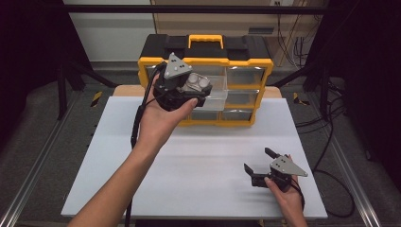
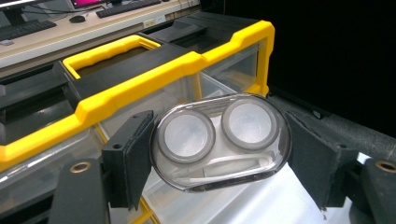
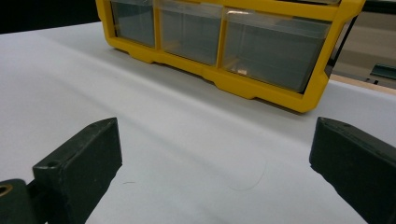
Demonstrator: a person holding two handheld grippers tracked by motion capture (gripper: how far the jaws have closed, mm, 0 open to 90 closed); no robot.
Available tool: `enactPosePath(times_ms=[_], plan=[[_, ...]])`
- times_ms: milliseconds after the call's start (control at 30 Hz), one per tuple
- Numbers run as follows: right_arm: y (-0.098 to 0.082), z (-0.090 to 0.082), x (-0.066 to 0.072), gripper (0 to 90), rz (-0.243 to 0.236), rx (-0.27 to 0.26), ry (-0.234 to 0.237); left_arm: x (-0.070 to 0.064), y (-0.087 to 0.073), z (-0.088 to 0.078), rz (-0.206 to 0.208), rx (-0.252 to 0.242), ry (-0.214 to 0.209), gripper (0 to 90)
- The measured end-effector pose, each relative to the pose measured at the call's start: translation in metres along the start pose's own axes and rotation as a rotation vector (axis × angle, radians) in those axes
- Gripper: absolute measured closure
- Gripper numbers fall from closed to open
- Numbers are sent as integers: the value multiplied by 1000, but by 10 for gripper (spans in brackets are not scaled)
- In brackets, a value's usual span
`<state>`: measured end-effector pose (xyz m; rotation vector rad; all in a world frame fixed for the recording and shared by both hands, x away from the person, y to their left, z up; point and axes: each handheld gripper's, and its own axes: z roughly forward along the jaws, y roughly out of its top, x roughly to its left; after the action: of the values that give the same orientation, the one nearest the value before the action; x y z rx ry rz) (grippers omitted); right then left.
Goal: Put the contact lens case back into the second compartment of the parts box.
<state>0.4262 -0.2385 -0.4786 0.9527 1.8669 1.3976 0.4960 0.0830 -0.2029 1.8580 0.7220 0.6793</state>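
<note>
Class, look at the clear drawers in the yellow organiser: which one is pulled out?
The middle drawer of the centre row juts out toward the left tool, which grips a clear contact lens case. The other drawers sit flush.

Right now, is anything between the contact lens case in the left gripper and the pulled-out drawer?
Nothing visible: the left gripper holds the contact lens case just above the open clear drawer of the yellow organizer.

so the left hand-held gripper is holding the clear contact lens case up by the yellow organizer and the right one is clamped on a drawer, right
Not quite: the right hand-held gripper is open and holds nothing, hovering over the white table, as the right gripper view shows. The left hand-held gripper does grip the lens case by the organizer.
</note>
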Motion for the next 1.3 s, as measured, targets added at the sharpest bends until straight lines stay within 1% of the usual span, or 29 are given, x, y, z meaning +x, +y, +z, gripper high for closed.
enactPosePath(times_ms=[67, 100, 167, 300, 367, 400, 433, 533, 600, 700, 767, 800, 900, 1033, 1267, 1300], plan=[[0, 0, 0, 28, 1, -1, 1, 2, 2, 2, -5, -8, 5, 268], [0, 0, 0, 28, 2, 0, 1, 3, 2, 3, -24, -8, -2, 268], [0, 0, 0, 28, 0, -1, 0, 5, 3, 5, -22, -12, 6, 268], [0, -1, -1, 28, -1, -4, -2, 6, 5, 10, -19, -4, 15, 268], [0, -1, -1, 28, 4, -3, -1, 6, 7, 12, -16, -3, 15, 268], [0, -1, -1, 28, 4, -5, -1, 5, 7, 12, -26, -2, 10, 268], [0, -1, -1, 28, 2, -5, -2, 6, 8, 13, -18, -7, 15, 268], [0, -1, -1, 28, 3, -6, -2, 5, 8, 16, -16, -3, 17, 268], [1, -2, -2, 28, 1, -7, -1, 5, 8, 18, -21, 6, 14, 268], [1, -2, -2, 28, 4, -8, -2, 6, 8, 21, -29, 4, 21, 268], [1, -2, -2, 28, 3, -7, -1, 7, 8, 22, -26, -1, 28, 268], [1, -2, -2, 27, 3, -7, -1, 7, 8, 23, -33, 3, 24, 268], [1, -2, -2, 28, 3, -7, -1, 9, 8, 25, -23, 6, 35, 268], [1, -2, -2, 27, 4, -8, -1, 10, 8, 26, -34, 7, 42, 268], [1, -3, -3, 28, 5, -8, -4, 14, 7, 29, -37, 9, 52, 268], [1, -3, -3, 28, 5, -8, -3, 14, 7, 30, -37, 3, 54, 267]])
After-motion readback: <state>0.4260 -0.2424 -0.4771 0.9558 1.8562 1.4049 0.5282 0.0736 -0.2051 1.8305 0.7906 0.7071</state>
